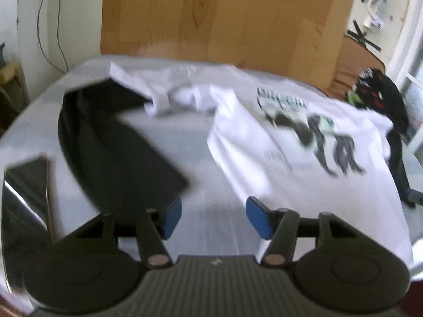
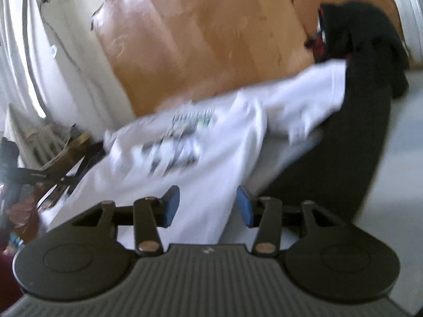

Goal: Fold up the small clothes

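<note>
A white T-shirt [image 1: 290, 145] with a dark animal print lies spread over the right half of the pale grey table [image 1: 182, 137], one sleeve bunched toward the middle. To its left lies a long black garment [image 1: 113, 145]. My left gripper [image 1: 214, 218] hovers open over bare table between the two, its blue pads [image 1: 173, 218] holding nothing. In the right wrist view my right gripper [image 2: 207, 207] is open above the hem side of the white T-shirt [image 2: 185, 145]. The cloth shows in the gap, but the pads do not press it. The black garment [image 2: 343, 145] runs along the right.
A big cardboard sheet [image 1: 224, 13] stands behind the table. A black and red garment [image 1: 380, 92] is heaped at the far right corner. A dark glossy slab [image 1: 26, 198] lies at the table's left edge. A hand [image 2: 21, 211] shows at the left border.
</note>
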`<control>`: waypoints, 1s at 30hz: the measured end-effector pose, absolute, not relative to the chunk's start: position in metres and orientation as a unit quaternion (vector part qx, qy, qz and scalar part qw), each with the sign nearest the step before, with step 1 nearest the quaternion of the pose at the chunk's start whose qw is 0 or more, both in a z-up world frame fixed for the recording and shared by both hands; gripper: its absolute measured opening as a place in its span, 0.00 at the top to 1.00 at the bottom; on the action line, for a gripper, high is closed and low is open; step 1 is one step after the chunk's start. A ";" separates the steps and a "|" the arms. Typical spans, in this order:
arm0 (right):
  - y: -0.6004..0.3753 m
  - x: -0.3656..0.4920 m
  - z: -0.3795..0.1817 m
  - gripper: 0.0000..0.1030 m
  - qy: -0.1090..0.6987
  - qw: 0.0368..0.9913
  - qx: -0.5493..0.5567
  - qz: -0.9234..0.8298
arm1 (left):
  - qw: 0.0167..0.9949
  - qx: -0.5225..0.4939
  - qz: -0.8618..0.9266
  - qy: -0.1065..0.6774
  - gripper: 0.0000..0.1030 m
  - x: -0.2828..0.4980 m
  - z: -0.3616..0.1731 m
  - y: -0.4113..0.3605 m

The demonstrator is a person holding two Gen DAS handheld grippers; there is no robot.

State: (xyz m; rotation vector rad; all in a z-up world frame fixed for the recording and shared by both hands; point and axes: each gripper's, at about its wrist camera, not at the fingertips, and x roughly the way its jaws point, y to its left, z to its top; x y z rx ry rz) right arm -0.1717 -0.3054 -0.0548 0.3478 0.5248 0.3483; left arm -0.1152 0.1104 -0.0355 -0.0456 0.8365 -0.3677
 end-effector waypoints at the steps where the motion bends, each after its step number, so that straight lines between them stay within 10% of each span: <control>1: -0.303 -0.180 -0.058 0.51 0.265 0.933 0.173 0.174 | 0.896 -0.022 -0.178 0.407 0.46 -0.122 -0.040 0.110; 7: -0.282 -0.209 -0.069 0.48 0.288 0.919 0.175 0.204 | 0.890 -0.030 -0.212 0.403 0.52 -0.148 -0.050 0.107; 9: -0.272 -0.211 -0.070 0.62 0.284 0.917 0.177 0.215 | 0.883 -0.030 -0.220 0.414 0.84 -0.151 -0.055 0.093; 10: -0.263 -0.211 -0.071 0.88 0.284 0.917 0.168 0.223 | 0.882 -0.023 -0.222 0.415 0.89 -0.154 -0.057 0.085; 11: -0.257 -0.208 -0.069 0.92 0.286 0.920 0.152 0.220 | 0.885 -0.004 -0.221 0.409 0.96 -0.158 -0.056 0.077; 23: -0.280 -0.242 -0.008 0.93 0.203 0.951 0.085 0.220 | 0.929 -0.046 -0.168 0.327 0.93 -0.263 0.031 0.166; 30: -0.297 -0.221 -0.034 0.73 0.280 0.944 0.076 0.156 | 0.906 -0.032 -0.142 0.398 0.80 -0.239 -0.008 0.157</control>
